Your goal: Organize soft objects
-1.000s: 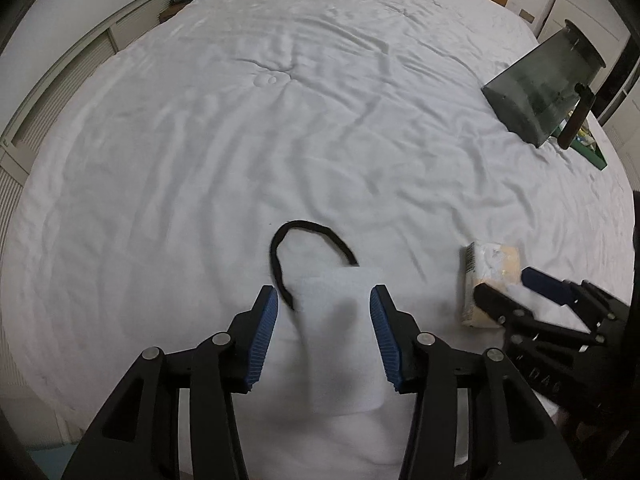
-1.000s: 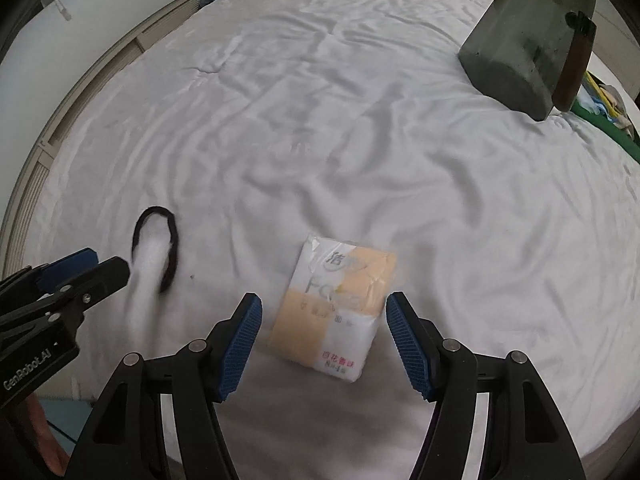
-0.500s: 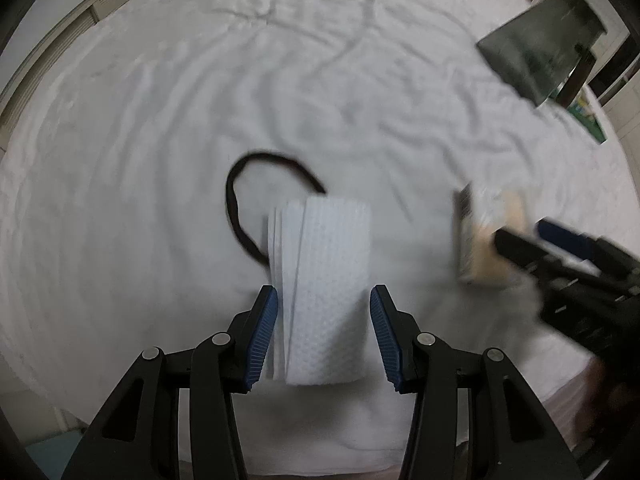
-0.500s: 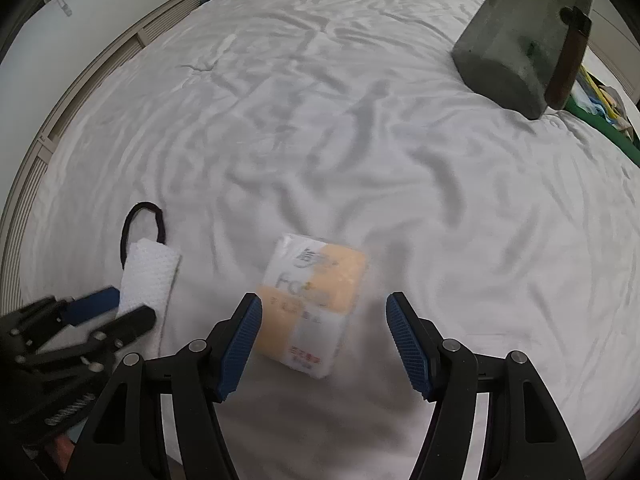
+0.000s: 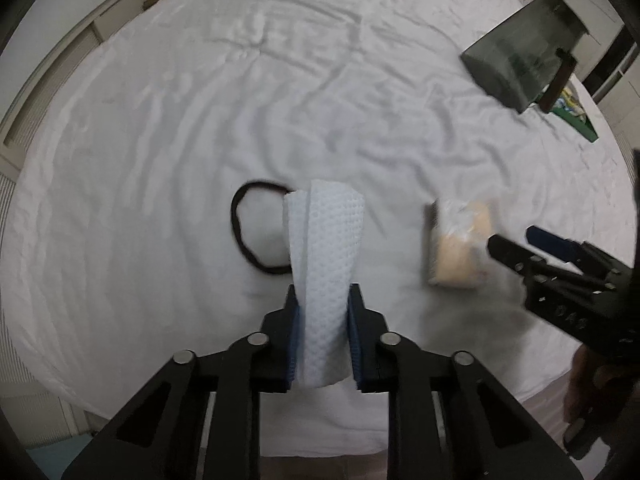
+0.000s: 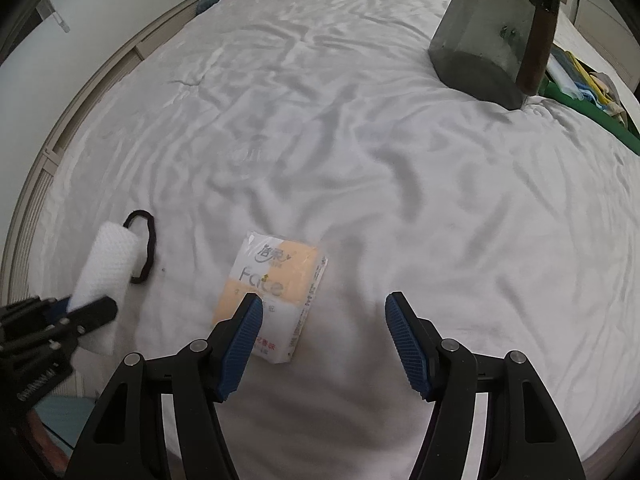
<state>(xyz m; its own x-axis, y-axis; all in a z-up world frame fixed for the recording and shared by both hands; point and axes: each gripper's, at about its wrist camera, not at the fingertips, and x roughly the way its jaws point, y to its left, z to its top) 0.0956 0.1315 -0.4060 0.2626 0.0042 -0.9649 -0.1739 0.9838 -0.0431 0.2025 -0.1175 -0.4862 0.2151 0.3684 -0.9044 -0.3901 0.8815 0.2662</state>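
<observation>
Left wrist view: the left gripper (image 5: pixel 323 300) is closing its fingers on a folded white cloth (image 5: pixel 328 248) above the bed (image 5: pixel 160 120), beside a black hair tie (image 5: pixel 240 232).

Right wrist view: the tissue pack (image 6: pixel 276 280) reads "Face" — the right gripper (image 6: pixel 324 312) stands open over it, touching nothing.

tissue pack (image 6: pixel 276 292) wrapper reads "Face", its Chinese characters too blurred
</observation>
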